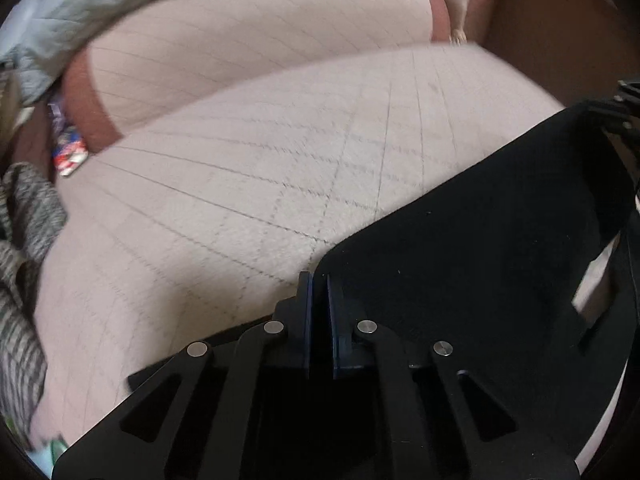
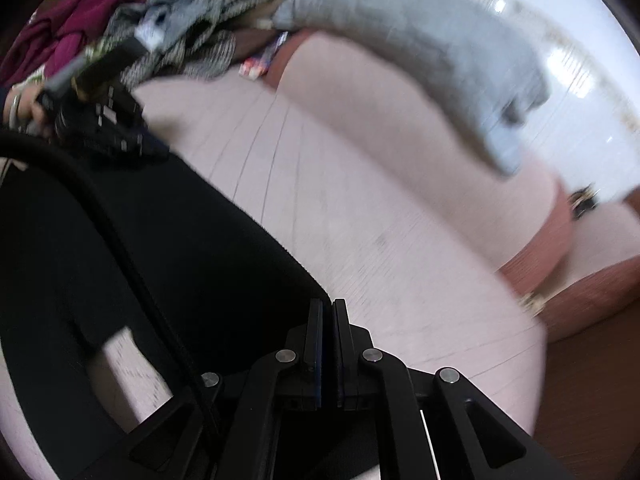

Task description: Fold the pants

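The black pants [image 1: 480,240] hang stretched between my two grippers above a pale pink quilted sofa seat [image 1: 240,200]. My left gripper [image 1: 318,280] is shut on a corner of the pants; the cloth spreads to the right of its fingers. In the right wrist view my right gripper [image 2: 327,306] is shut on another corner of the pants [image 2: 180,260], with the cloth spreading left. The left gripper, held in a hand, shows in the right wrist view [image 2: 100,116] at the upper left. Both views are blurred by motion.
A grey blanket [image 2: 420,48] lies over the sofa back [image 1: 260,48]. A pile of clothes, striped grey [image 1: 24,240] and maroon [image 2: 64,24], sits at the sofa's end with a small colourful packet [image 1: 70,152]. Brown wooden floor [image 2: 592,400] lies beyond the seat edge.
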{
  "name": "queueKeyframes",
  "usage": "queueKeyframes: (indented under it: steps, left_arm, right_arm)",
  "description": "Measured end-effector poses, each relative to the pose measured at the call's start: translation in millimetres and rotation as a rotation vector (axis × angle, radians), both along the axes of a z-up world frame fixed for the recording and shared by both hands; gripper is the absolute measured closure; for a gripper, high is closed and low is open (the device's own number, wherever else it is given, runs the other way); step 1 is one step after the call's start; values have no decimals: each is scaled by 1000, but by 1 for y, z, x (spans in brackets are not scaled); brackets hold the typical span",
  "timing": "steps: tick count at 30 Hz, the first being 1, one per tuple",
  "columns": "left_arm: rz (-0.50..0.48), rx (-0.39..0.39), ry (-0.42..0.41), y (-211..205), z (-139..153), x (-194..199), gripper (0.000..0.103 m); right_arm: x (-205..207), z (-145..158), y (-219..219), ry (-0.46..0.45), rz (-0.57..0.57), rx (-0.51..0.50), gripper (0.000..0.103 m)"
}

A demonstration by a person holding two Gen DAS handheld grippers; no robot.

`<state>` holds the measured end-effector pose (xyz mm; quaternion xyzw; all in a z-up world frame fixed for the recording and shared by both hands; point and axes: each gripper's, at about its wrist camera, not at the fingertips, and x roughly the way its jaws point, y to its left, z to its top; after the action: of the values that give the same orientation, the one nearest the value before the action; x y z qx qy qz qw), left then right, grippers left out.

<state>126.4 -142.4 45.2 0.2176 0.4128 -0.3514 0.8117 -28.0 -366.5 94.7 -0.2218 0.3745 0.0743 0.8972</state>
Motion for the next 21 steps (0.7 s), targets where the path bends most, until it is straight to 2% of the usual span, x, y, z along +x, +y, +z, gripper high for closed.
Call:
queueKeyframes:
  steps: [3, 6, 9, 12, 14, 17, 21]
  left_arm:
    - [32, -53, -62, 17, 24, -25, 98]
    - [84, -133, -112, 51, 49, -71, 98]
    - [127, -194, -110, 83, 57, -114, 98]
    - [170, -252, -23, 112, 45, -156, 98]
    - [202, -265, 25, 118, 30, -176, 98]
    - [267, -284, 100, 123, 9, -191, 98]
    - [357, -460, 230, 147, 5, -201, 97]
  right_arm:
    - [-25, 33, 20, -106, 43, -67, 99]
    - [-72, 57, 47, -203, 113, -161, 99]
    - [-116, 59, 67, -219, 173, -208, 99]
    - [-159, 37, 77, -149, 213, -200, 99]
    - [-175, 14, 79, -68, 224, -154, 99]
    - [-189, -24, 89, 29, 225, -152, 99]
    - [-189, -50, 89, 160, 196, -72, 99]
